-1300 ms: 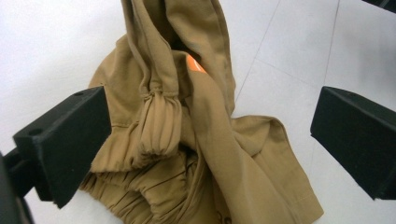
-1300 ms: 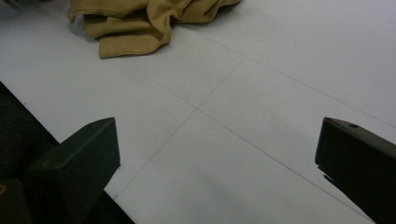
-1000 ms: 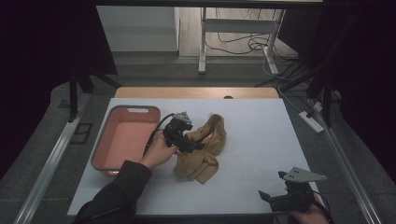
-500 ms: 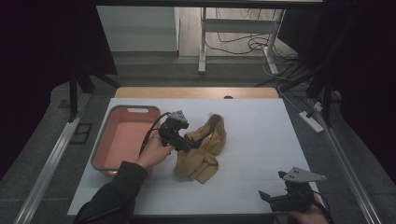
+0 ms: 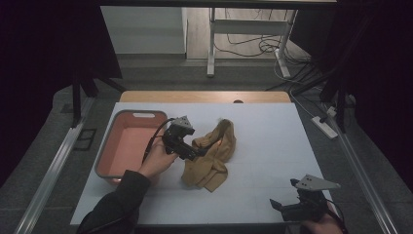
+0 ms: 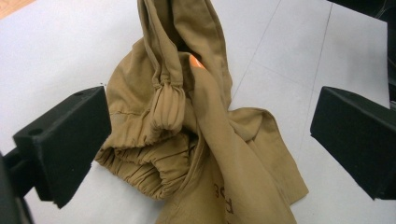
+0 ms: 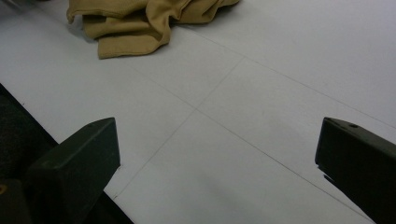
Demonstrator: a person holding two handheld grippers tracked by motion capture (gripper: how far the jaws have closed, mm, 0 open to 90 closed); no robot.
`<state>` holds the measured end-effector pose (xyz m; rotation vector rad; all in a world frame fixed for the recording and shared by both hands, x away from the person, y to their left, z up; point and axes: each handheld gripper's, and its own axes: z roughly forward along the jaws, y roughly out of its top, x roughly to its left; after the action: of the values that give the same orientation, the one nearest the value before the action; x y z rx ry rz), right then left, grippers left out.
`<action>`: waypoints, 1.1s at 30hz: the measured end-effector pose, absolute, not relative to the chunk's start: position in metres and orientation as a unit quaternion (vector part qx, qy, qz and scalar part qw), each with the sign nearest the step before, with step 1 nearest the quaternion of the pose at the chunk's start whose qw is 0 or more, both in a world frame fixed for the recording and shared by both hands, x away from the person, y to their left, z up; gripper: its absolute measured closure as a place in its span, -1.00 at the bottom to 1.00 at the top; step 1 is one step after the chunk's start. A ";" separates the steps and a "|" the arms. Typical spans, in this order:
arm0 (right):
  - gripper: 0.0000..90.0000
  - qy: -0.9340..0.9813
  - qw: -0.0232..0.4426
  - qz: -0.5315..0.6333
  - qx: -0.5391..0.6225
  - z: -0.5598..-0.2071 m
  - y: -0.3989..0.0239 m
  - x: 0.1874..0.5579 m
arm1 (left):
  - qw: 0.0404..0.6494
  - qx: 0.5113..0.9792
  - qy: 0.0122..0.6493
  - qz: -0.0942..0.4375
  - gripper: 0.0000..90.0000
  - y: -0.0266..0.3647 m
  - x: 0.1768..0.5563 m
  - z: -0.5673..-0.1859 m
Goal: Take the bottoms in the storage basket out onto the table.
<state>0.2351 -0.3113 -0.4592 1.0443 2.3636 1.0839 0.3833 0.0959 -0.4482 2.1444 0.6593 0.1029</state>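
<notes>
Tan garment [image 5: 210,153] lies crumpled in a heap near the middle of the white table [image 5: 272,146], just right of the pink bin [image 5: 124,146], not in it. Left gripper [image 5: 195,152] sits at the heap's left edge, jaws wide apart in the left gripper view, nothing between them; can't tell if a tip brushes the fabric. Right gripper [image 5: 285,208] rests low at the near right corner, well apart from the cloth, jaws also spread and empty over bare table. Left gripper view shows gathered elastic cuff or waistband [image 6: 163,100], long folds, some printed lettering low down, and a small orange spot [image 6: 196,60] inside a fold, too unclear to name. Handling guess: light, soft, limp cotton-type cloth, not fragile or slippery, will drape and sag when lifted, layers may slide over each other. Best hold is likely the thick gathered elastic edge, which gives bulk for the jaws; a pinch on a single flat layer could slip or drag only part of the pile.
</notes>
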 end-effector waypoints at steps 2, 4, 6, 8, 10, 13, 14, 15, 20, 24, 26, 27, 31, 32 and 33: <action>-1.00 0.831 0.169 0.381 0.367 -0.459 -0.311 0.235 | 0.434 0.860 0.265 0.043 -1.00 0.097 0.382 -0.448; -1.00 0.831 0.169 0.382 0.367 -0.459 -0.311 0.235 | 0.435 0.859 0.266 0.042 -1.00 0.098 0.381 -0.447; -1.00 0.831 0.169 0.381 0.367 -0.459 -0.311 0.235 | 0.435 0.859 0.267 0.043 -1.00 0.099 0.380 -0.447; -1.00 0.831 0.169 0.382 0.367 -0.459 -0.311 0.235 | 0.435 0.859 0.268 0.044 -1.00 0.100 0.379 -0.447; -1.00 0.831 0.169 0.382 0.367 -0.459 -0.311 0.235 | 0.434 0.859 0.268 0.044 -1.00 0.101 0.378 -0.447; -1.00 0.831 0.169 0.382 0.368 -0.459 -0.311 0.235 | 0.434 0.859 0.269 0.044 -1.00 0.102 0.377 -0.446; -1.00 0.831 0.169 0.382 0.368 -0.459 -0.311 0.235 | 0.435 0.858 0.269 0.044 -1.00 0.102 0.376 -0.446; -1.00 0.831 0.168 0.383 0.368 -0.459 -0.312 0.235 | 0.434 0.859 0.269 0.043 -1.00 0.103 0.375 -0.446; -1.00 0.831 0.168 0.383 0.368 -0.459 -0.312 0.235 | 0.435 0.858 0.270 0.043 -1.00 0.105 0.372 -0.446; -1.00 0.831 0.168 0.383 0.368 -0.459 -0.312 0.235 | 0.434 0.858 0.272 0.044 -1.00 0.106 0.370 -0.446; -1.00 0.831 0.168 0.383 0.368 -0.459 -0.312 0.235 | 0.436 0.856 0.274 0.042 -1.00 0.107 0.369 -0.445; -1.00 0.830 0.168 0.383 0.368 -0.459 -0.312 0.235 | 0.440 0.853 0.278 0.036 -1.00 0.108 0.368 -0.445; -1.00 0.830 0.168 0.383 0.368 -0.459 -0.312 0.235 | 0.446 0.848 0.284 0.032 -1.00 0.110 0.367 -0.444; -1.00 0.830 0.168 0.383 0.368 -0.459 -0.312 0.235 | 0.446 0.848 0.284 0.032 -1.00 0.111 0.367 -0.444; -1.00 0.830 0.168 0.383 0.368 -0.459 -0.312 0.235 | 0.446 0.848 0.284 0.034 -1.00 0.111 0.366 -0.443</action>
<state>0.2350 -0.3117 -0.4589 1.0469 2.3623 1.0897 0.3660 0.1115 -0.4432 2.1003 0.7045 0.0832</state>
